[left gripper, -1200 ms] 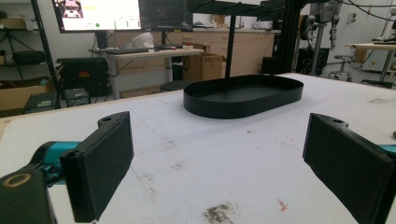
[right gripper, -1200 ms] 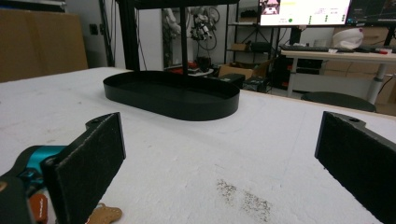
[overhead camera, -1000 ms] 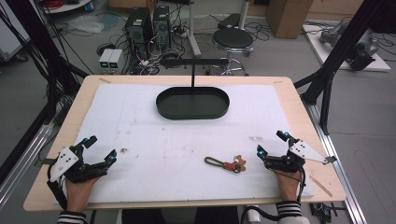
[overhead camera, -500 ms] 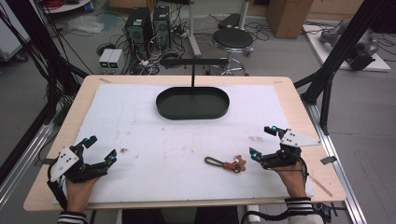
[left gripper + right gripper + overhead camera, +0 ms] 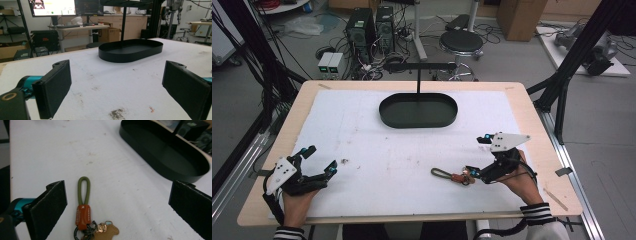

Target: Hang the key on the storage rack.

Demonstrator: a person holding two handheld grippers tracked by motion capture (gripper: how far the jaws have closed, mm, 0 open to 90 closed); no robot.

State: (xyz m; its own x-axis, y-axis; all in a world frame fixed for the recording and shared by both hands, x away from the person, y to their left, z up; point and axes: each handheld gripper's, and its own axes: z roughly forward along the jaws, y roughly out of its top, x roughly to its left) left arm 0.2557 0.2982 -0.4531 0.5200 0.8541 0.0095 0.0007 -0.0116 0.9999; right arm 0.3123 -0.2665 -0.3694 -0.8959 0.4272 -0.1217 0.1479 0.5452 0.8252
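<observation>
Right gripper view shows my right gripper (image 5: 117, 210) with jaws wide, the keychain (image 5: 86, 216) lying flat on the table (image 5: 50, 152) between them. I judge they could skid over its thin loop. My left gripper (image 5: 314, 162) rests open, well apart, low near the front edge.

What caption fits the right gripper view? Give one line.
Open right tongs straddle an olive-green cord keychain with brown leather tab.
</observation>
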